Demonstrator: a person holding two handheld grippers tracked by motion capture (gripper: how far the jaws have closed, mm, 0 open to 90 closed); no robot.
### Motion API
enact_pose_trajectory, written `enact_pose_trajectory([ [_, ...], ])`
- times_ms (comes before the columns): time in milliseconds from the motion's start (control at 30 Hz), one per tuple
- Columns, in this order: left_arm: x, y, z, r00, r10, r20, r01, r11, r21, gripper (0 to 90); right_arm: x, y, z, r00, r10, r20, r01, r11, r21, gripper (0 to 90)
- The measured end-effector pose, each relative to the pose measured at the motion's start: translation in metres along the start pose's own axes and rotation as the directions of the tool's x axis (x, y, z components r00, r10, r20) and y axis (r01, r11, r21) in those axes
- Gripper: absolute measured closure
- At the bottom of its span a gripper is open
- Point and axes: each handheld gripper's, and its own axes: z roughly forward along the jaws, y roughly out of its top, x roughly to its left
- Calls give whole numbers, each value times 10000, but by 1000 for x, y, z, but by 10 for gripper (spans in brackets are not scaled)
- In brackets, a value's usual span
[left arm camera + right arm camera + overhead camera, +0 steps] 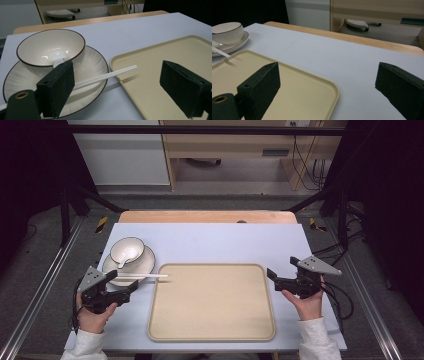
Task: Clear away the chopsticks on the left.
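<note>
Chopsticks [105,77], a thin white pair, lie across the plate [95,62] rim with tips over the tray [150,82] corner; light, stiff and slippery, best pinched near mid-length. Left gripper [131,290] just beside them and right gripper [272,276] at the tray's far edge both have fingers spread, holding nothing. A finger hides their near ends, and the spoon in the bowl [50,47] is hard to make out

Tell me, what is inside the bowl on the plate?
A white spoon lies inside the bowl, its handle leaning over the near rim. The left claw covers the handle's end, and the bowl hides the plate centre.
</note>
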Motion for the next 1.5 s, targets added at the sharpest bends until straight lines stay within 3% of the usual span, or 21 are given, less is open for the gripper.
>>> enact_pose_trajectory([
  [267, 10, -1, -5, 10000, 18, -13, -18, 9999, 144, 142, 1, 0, 0, 10000, -65, 26, 65, 10000, 61, 65],
  [700, 37, -7, 0, 9997, 224, 6, -224, 9955, 917, 181, 11, 7, -2, 9994, -331, -98, 331, 9994, 86, 67],
  [900, 50, -12, 6, 9988, 429, -233, -390, 9883, 1474, 231, 15, 6, 3, 9989, -444, -128, 448, 9984, 358, 68],
  [1033, 58, -13, 18, 9969, 638, -449, -546, 9817, 1823, 280, 16, 5, 4, 9990, -435, -123, 439, 9983, 388, 69],
  [1167, 60, -12, 28, 9937, 957, -591, -819, 9755, 2042, 315, 15, 5, 4, 9988, -482, -116, 487, 9979, 430, 69],
  [1200, 61, -13, 32, 9917, 1124, -623, -960, 9702, 2226, 323, 15, 5, 4, 9988, -477, -122, 482, 9979, 428, 69],
  [1467, 61, -16, 42, 9890, 1318, -666, -1115, 9622, 2486, 395, 16, 5, 6, 9989, -460, -134, 466, 9977, 490, 69],
  [1500, 61, -17, 44, 9872, 1444, -678, -1222, 9576, 2609, 404, 16, 5, 6, 9988, -463, -145, 470, 9976, 500, 69],
])
